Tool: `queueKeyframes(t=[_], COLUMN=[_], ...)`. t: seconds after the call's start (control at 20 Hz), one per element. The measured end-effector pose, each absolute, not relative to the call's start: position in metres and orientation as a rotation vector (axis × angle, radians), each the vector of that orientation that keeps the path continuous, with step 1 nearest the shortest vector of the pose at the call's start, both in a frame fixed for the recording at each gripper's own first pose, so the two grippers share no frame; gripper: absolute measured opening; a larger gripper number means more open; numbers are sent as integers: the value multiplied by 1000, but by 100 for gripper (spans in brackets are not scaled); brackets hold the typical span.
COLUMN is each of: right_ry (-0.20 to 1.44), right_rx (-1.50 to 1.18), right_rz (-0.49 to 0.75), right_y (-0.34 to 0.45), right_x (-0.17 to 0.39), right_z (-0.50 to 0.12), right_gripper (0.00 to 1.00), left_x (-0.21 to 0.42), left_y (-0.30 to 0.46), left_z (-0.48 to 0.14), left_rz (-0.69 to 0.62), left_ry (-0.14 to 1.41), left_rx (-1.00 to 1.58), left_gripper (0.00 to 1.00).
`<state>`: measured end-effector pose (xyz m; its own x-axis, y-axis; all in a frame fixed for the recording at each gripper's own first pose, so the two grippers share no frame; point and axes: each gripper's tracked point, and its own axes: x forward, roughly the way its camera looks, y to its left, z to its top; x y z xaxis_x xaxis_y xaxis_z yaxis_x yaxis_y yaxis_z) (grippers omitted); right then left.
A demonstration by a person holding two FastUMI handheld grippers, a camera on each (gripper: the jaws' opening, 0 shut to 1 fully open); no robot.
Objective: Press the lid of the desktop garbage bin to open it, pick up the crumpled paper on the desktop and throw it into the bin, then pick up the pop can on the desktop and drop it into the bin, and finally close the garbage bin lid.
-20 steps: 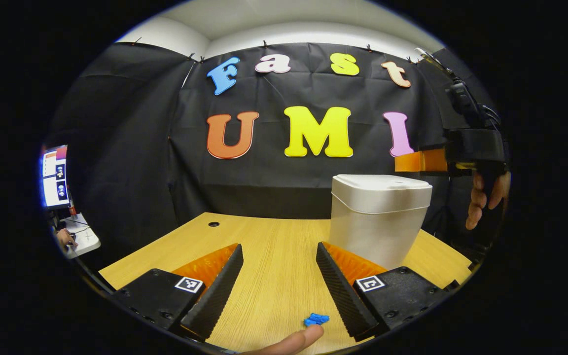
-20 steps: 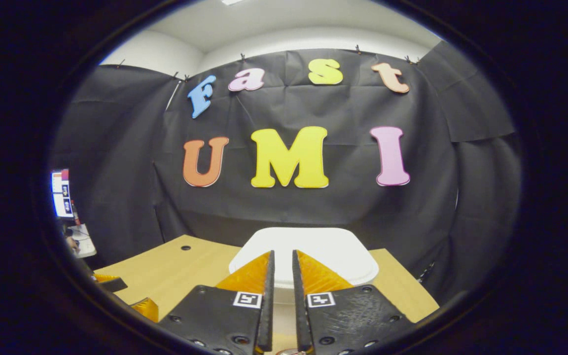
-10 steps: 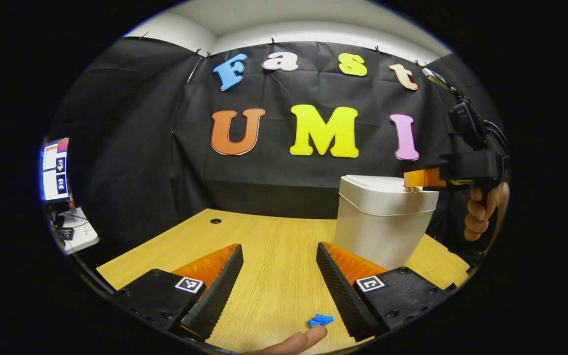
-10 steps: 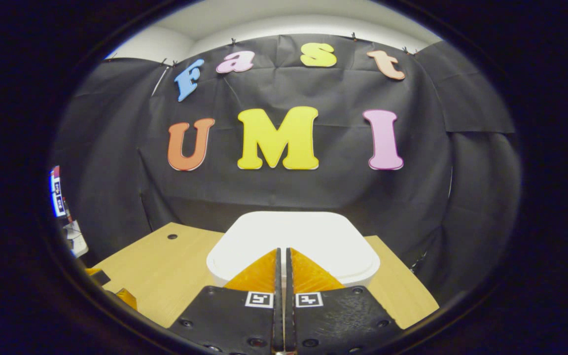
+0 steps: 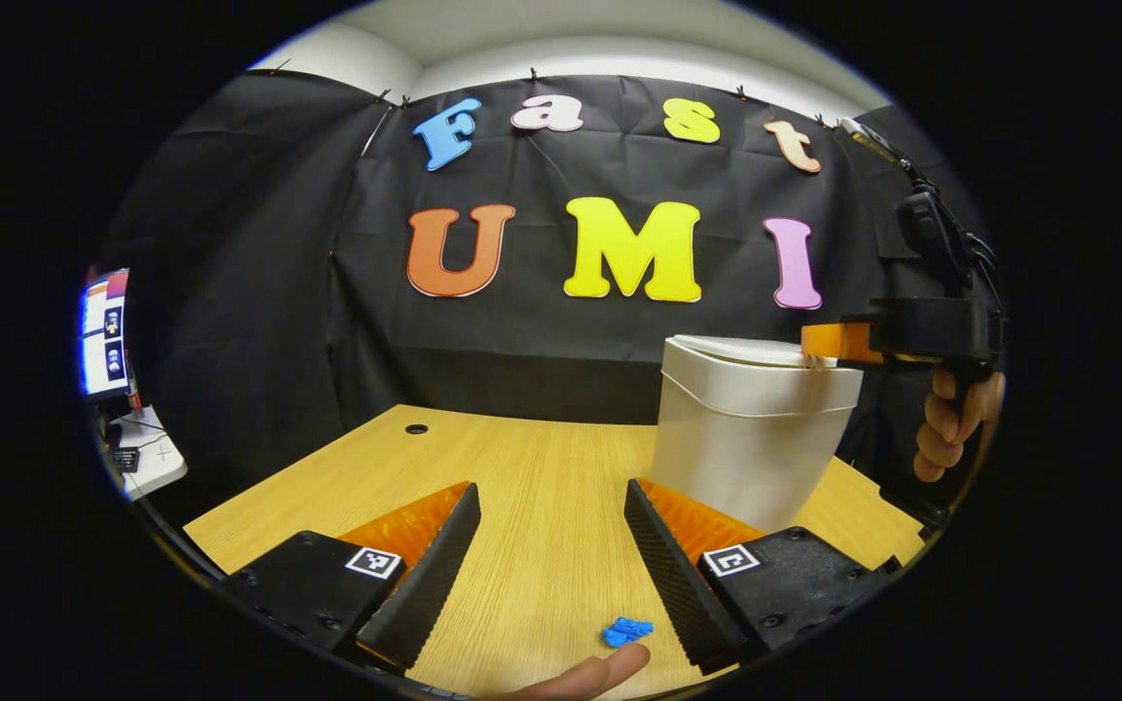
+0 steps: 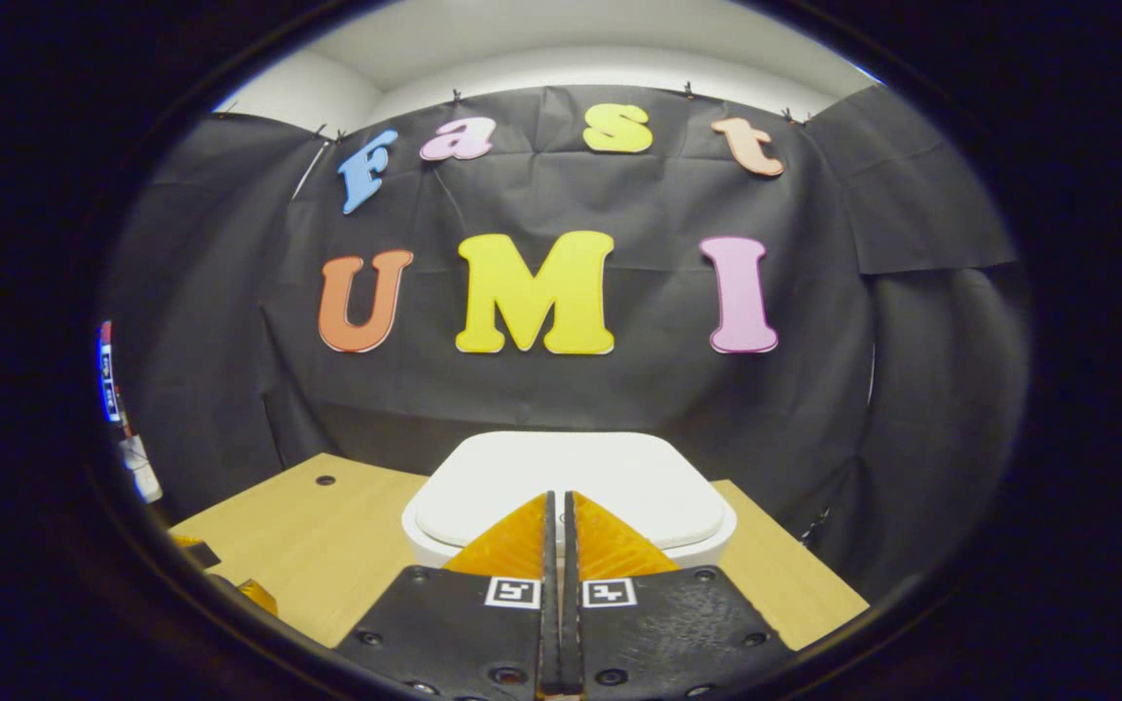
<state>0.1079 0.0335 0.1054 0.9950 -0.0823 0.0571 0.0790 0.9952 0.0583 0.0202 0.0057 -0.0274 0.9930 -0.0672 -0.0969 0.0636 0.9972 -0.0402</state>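
Now your right gripper (image 6: 558, 501), fingers pressed together and holding nothing, sits on the near edge of the bin lid (image 6: 571, 482) straight ahead; press squarely down. Your left gripper (image 5: 549, 506) waits wide apart above the desk (image 5: 522, 487).

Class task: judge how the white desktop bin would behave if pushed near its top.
The bin stands tall on a narrower base, so it may tip. It looks like thin plastic, probably light, so it may slide on the smooth wooden desk.
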Motion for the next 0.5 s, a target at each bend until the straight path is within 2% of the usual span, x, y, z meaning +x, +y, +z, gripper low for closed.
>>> queueKeyframes(t=[0.1,0.15,0.2,0.25,0.3,0.35,0.4,0.45,0.5], right_ry=[-96,-108,-117,-126,-130,-134,-135,-132,-125], right_rx=[52,29,2,-12,-9,6,22,32,38], right_rz=[-39,-31,-49,-58,-56,-45,-35,-23,-19], right_y=[48,50,47,43,42,44,44,44,43], right_x=[92,86,80,72,65,60,55,51,47], right_z=[110,109,109,108,107,104,104,100,97], right_gripper=[1,29,40,49,54,66,69,82,82], left_x=[21,22,22,22,22,21,22,22,23], left_y=[4,3,1,0,-1,-3,-5,-6,-7], left_z=[-30,-30,-31,-32,-33,-34,-35,-36,-36], left_rz=[-64,-67,-70,-73,-75,-80,-83,-87,-92], left_ry=[103,106,108,110,113,115,118,121,122], left_rx=[-32,-32,-32,-34,-37,-37,-40,-42,-45], left_gripper=[96,96,96,96,96,96,96,96,96])
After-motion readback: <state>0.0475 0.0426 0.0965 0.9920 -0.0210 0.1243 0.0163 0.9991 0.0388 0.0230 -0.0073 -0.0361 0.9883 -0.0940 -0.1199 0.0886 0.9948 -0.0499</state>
